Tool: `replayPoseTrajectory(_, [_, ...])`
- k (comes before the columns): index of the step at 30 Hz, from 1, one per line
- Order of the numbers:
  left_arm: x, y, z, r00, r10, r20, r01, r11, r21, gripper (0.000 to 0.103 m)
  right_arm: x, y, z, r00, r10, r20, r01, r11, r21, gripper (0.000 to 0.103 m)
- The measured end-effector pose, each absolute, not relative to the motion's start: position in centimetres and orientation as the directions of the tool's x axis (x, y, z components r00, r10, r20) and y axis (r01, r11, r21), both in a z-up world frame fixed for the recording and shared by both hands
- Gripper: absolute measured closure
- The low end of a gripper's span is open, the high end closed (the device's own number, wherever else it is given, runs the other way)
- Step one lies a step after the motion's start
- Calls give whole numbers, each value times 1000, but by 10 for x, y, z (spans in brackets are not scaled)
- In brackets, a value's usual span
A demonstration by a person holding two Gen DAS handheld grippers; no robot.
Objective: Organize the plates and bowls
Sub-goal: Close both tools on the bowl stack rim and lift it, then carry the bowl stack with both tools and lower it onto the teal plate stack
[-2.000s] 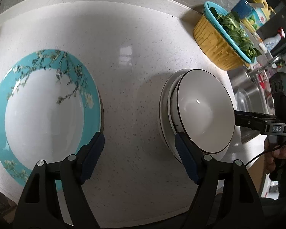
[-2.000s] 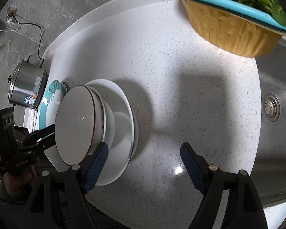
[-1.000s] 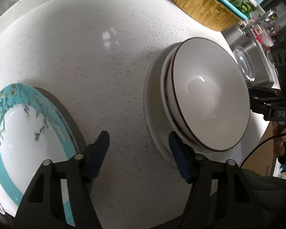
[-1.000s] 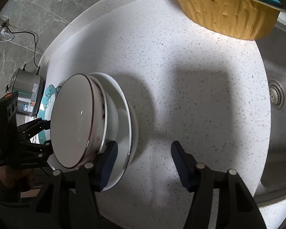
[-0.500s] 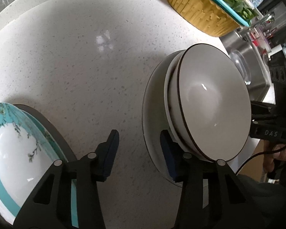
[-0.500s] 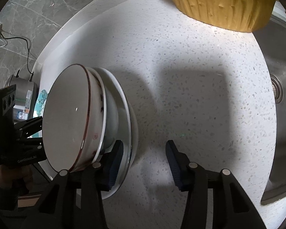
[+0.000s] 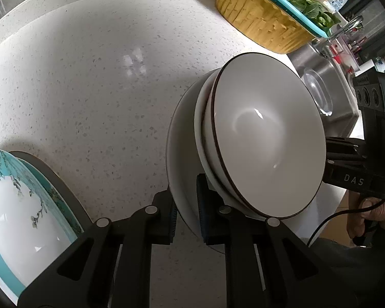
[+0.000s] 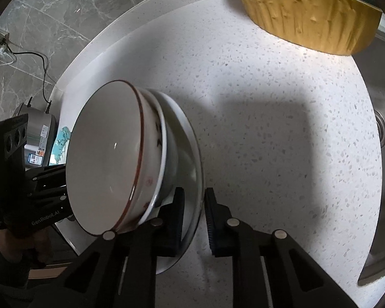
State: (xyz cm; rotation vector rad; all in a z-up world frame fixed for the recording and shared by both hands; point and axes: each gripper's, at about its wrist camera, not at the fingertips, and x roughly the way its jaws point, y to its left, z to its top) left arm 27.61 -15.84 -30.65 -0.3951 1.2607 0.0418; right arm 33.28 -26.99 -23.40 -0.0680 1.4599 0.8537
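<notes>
A white plate (image 7: pixel 178 159) carries two stacked white bowls, the top one (image 7: pixel 267 143) with a dark rim. My left gripper (image 7: pixel 186 206) is shut on the plate's near rim. My right gripper (image 8: pixel 194 211) is shut on the opposite rim of the same plate (image 8: pixel 193 154), beside the red-rimmed top bowl (image 8: pixel 102 159). The stack is between both grippers and I cannot tell if it still touches the counter. A teal floral plate (image 7: pixel 20 220) lies at lower left of the left wrist view.
A yellow basket (image 7: pixel 259 23) with a teal colander of greens stands at the counter's far side, also in the right wrist view (image 8: pixel 308 15). A steel sink (image 7: pixel 328 87) lies beyond the stack. A steel cooker (image 8: pixel 36 133) stands on the other side.
Both grippers moved in on the white plate from opposite sides and closed on its rim. The stack now looks larger and nearer in both views.
</notes>
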Motion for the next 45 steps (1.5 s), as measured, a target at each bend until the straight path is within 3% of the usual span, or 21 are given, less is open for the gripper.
replayPoseTrajectory(14, [266,-162,-282,358,-163,-919,-262,928,-266,91,335,-279,-216,-80,455,-887,-534,732,423,88])
replayPoseTrajectory(32, [168,-93,-203,448,-76,-891,-364,894,-260,91,287,-210,-146,-93,522,-848,-664,602,443,88])
replayPoseTrajectory(45, [86,11,-241,406,-103,-908,-338,906,-254,92,200,-109,-170,-99,480,-871,-629,648,429,86])
